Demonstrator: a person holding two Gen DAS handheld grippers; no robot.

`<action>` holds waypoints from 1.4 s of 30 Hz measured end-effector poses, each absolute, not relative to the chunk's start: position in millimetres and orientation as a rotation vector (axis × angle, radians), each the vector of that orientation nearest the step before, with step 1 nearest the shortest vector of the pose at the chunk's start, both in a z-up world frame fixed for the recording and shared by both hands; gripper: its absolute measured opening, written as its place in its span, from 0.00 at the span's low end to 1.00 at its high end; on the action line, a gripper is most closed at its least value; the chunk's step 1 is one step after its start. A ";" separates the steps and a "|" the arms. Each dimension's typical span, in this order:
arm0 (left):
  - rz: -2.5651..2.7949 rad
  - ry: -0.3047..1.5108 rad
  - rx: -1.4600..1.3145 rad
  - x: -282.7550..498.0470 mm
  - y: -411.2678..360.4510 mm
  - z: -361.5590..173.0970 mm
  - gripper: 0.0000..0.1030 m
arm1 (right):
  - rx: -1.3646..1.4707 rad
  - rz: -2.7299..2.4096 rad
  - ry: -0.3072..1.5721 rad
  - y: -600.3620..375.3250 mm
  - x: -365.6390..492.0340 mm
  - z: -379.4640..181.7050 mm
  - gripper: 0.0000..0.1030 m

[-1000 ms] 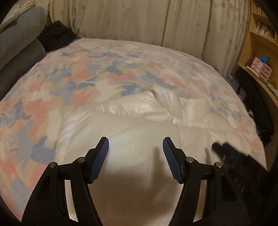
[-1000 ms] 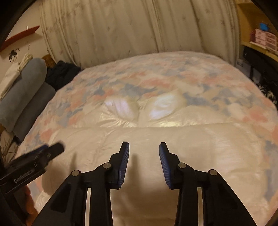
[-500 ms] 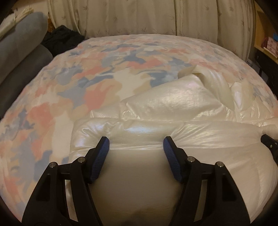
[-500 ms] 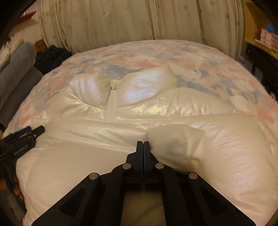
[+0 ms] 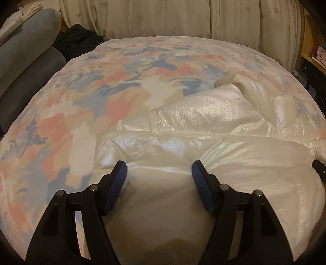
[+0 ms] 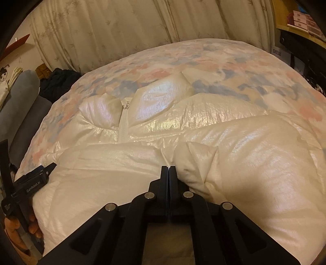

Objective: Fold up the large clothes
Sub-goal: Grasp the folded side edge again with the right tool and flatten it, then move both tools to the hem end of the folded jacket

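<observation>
Item: white puffer jacket (image 6: 203, 126), glossy and quilted, lying spread on the bed (image 5: 126, 85) over a floral quilt of pink, blue and cream patches. Its collar and zipper (image 6: 123, 120) point toward the curtains (image 6: 106, 30) at the far side of the bed; its lower part bulges up just in front of both my claws.

Left claw (image 5: 159, 169): jaws spread wide, blue ribbed pads (image 5: 200, 184) on either side of a mound of the jacket's fabric. Nothing is pinched between them. Seen from my right wrist view, this claw (image 6: 43, 173) lies at the jacket's left edge, with my fingers (image 6: 33, 226) wrapped on its handle.

Right claw (image 6: 168, 169): jaws pressed flat together, with a tuck of the jacket bunched against their tips. I cannot tell whether fabric is actually caught between them.

Surroundings, relative to the jacket:
- Grey bolsters (image 5: 26, 61), stacked beyond the bed's left edge.
- Dark heap of cloth (image 5: 77, 41), at the far left corner of the bed, against the curtains.
- Wooden shelf (image 6: 293, 24), far right; it holds pink boxes (image 6: 303, 19) in a stack. What the boxes contain cannot be seen.
</observation>
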State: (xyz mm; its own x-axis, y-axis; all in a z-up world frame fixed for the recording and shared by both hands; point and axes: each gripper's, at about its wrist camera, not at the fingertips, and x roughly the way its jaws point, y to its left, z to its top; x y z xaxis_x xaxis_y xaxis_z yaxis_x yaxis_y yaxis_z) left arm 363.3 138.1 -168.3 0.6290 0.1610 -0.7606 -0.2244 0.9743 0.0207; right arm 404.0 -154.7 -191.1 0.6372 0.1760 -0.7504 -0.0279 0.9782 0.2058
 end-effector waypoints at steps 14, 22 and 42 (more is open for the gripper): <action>-0.025 0.840 -0.131 276.4 58.9 -129.1 0.63 | 0.105 0.180 0.838 -89.5 314.9 -145.1 0.36; -0.005 0.878 -0.059 251.2 57.8 -157.7 0.63 | 0.131 0.097 0.896 -115.4 281.8 -173.8 0.36; -0.044 0.873 -0.157 145.5 94.6 -97.6 0.63 | 0.275 0.070 0.851 -165.0 188.1 -110.8 0.62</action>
